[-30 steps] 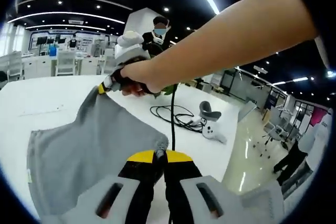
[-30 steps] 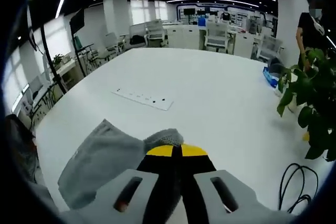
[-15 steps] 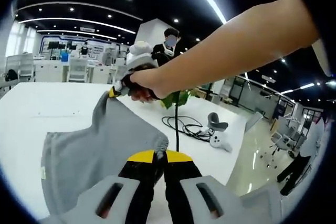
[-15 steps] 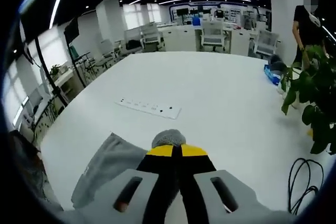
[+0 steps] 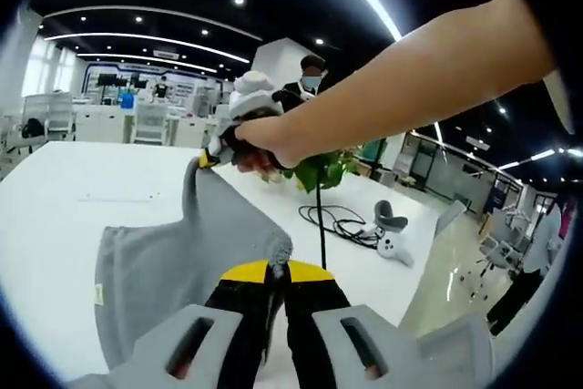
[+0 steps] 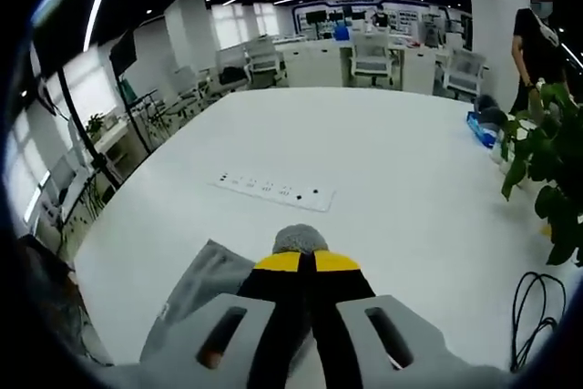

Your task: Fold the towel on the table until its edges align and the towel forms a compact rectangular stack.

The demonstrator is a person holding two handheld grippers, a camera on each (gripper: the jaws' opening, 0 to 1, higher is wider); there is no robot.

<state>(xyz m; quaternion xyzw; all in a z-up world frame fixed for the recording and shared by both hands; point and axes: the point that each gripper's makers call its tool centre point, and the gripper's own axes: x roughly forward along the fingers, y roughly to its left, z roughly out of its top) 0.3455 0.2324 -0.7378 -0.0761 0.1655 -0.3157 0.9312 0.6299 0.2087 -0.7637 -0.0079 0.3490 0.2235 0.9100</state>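
Right gripper view: white table (image 6: 392, 161), office.

Towel (image 5: 173, 252) lower edge was cut off behind left tongs (image 5: 277, 268) body in left gripper view. Towel corner in right tongs (image 5: 211, 158) was masked by the hand (image 5: 260, 141). In right gripper view, most of towel was hidden under right tongs; strip markings (image 6: 273, 190) were too small to be read.
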